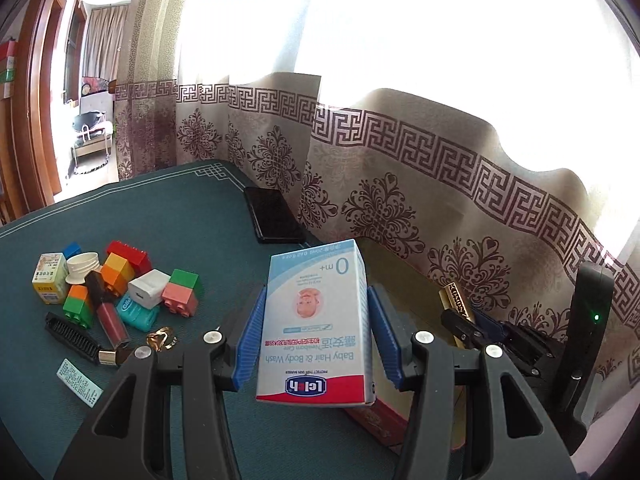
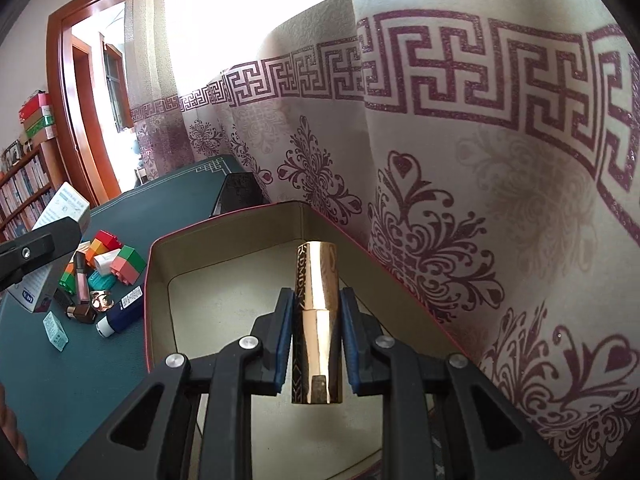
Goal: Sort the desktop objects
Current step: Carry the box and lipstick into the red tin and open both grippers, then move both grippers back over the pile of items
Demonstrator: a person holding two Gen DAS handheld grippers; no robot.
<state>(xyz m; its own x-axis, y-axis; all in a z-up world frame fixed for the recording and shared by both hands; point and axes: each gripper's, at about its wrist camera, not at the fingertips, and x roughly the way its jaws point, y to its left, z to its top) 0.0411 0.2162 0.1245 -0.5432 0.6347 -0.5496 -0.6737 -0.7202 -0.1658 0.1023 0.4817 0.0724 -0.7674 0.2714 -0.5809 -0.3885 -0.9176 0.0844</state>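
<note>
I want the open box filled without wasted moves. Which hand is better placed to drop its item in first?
Right. The right gripper holds the gold tube directly over the open box. The left gripper holds the body wash carton beside the box.

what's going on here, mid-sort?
Yes, mid-sort. The left gripper is clamped on a blue-and-white baby wash box, carried above the green table. The right gripper is shut on a gold lipstick tube, hanging over the open red-rimmed box, which looks empty. Toy blocks, a comb and other small items remain piled on the table.
</note>
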